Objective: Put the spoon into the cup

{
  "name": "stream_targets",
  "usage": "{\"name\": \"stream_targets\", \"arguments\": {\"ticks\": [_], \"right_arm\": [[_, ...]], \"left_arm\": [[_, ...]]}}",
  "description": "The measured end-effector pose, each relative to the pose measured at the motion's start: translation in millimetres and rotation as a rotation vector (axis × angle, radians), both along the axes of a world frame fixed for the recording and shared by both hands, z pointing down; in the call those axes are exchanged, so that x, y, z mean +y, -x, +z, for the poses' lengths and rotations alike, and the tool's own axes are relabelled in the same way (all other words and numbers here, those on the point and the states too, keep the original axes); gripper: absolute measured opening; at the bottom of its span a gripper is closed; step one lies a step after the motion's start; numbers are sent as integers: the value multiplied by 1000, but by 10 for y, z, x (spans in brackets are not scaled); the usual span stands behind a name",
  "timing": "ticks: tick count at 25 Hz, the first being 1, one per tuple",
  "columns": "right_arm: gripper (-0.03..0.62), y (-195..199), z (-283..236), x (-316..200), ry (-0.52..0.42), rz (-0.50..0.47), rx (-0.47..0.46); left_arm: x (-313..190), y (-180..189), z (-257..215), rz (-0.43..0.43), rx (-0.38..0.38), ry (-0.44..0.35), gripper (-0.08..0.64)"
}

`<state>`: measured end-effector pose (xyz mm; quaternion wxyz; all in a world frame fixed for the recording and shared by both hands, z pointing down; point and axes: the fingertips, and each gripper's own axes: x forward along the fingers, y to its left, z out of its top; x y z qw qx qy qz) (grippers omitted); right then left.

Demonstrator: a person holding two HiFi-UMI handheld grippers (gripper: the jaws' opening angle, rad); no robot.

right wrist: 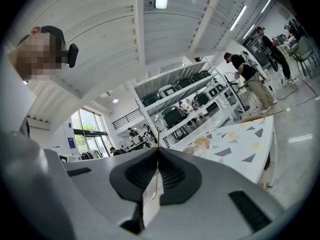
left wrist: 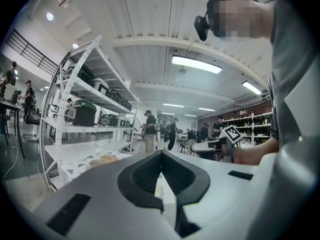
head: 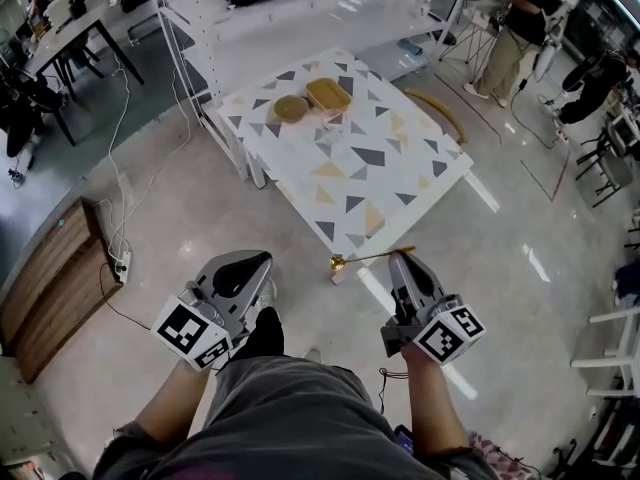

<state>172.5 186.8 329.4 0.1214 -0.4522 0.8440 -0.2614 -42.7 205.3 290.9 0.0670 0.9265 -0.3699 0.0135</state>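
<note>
My right gripper (head: 401, 256) is shut on the handle of a thin gold spoon (head: 365, 258). The spoon sticks out to the left, its bowl hanging over the floor just before the table's near corner. In the right gripper view the spoon (right wrist: 157, 178) shows only as a fine edge between the closed jaws. My left gripper (head: 256, 258) is shut and holds nothing, low at my left side. The white table with triangle print (head: 360, 178) stands ahead. At its far end lie a round tan dish (head: 291, 108) and a yellow tray (head: 328, 93). A small clear cup (head: 332, 118) seems to stand beside them, too small to tell for sure.
A white shelving rack (head: 300, 13) stands behind the table. A wooden bench (head: 45, 283) with a power strip and cables (head: 122, 263) lies at left. A curved wooden chair back (head: 437, 110) is at the table's right. People (head: 518, 28) stand at the far right.
</note>
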Motion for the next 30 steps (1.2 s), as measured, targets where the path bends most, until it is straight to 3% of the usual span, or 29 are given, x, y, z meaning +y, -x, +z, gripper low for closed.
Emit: {"name": "stream_targets", "arguments": {"ticks": [19,30], "right_arm": [[23,911,167,-1858,59,95,39],[22,1283,184,-2567,78,138,72]], "left_arm": [[-2123,799,232,125,8,58,14],[-2929,1149,258,180,17,68,14]]}}
